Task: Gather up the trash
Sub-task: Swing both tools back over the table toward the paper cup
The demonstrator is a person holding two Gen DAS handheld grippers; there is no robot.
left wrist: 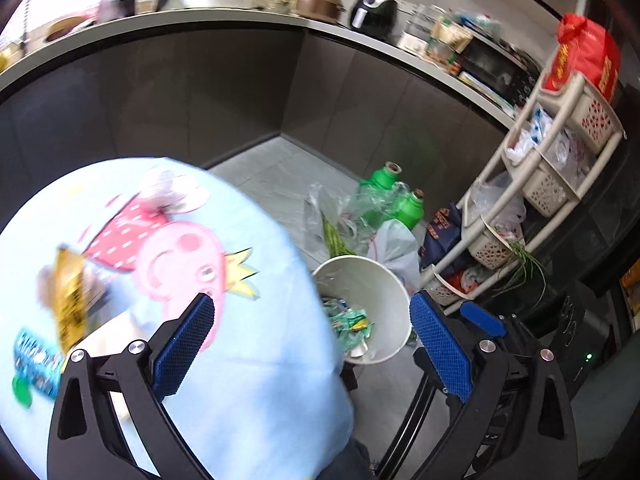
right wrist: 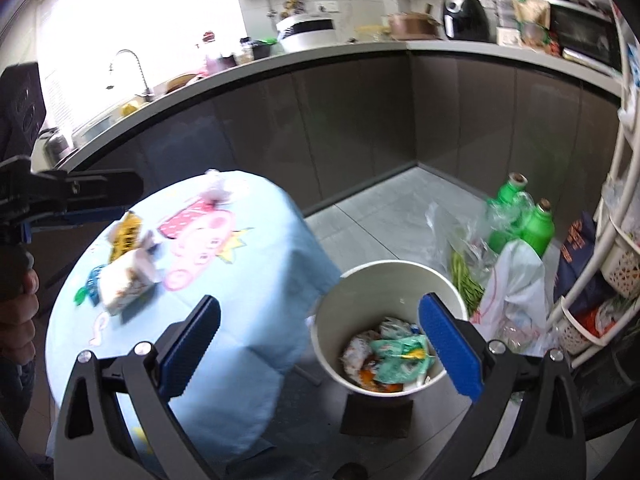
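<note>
My left gripper (left wrist: 314,344) is open and empty, held above the edge of a round table under a light-blue cartoon cloth (left wrist: 260,380). On the cloth lie a yellow wrapper (left wrist: 70,300), a blue wrapper (left wrist: 36,360) and a crumpled white wad (left wrist: 172,188). A white bin (left wrist: 384,276) on the floor beside the table holds green and white wrappers (left wrist: 350,324). My right gripper (right wrist: 320,346) is also open and empty, above the bin (right wrist: 384,270) and its trash (right wrist: 396,354). The right wrist view also shows the yellow wrapper (right wrist: 126,234), a white carton (right wrist: 124,286) and the wad (right wrist: 216,188).
Green bottles (right wrist: 536,228), plastic bags (right wrist: 512,280) and green beans (right wrist: 464,280) lie on the floor behind the bin. A white basket rack (left wrist: 552,168) stands at the right. Dark cabinets (right wrist: 340,128) under a cluttered counter close off the back. A hand (right wrist: 16,312) holds the left tool.
</note>
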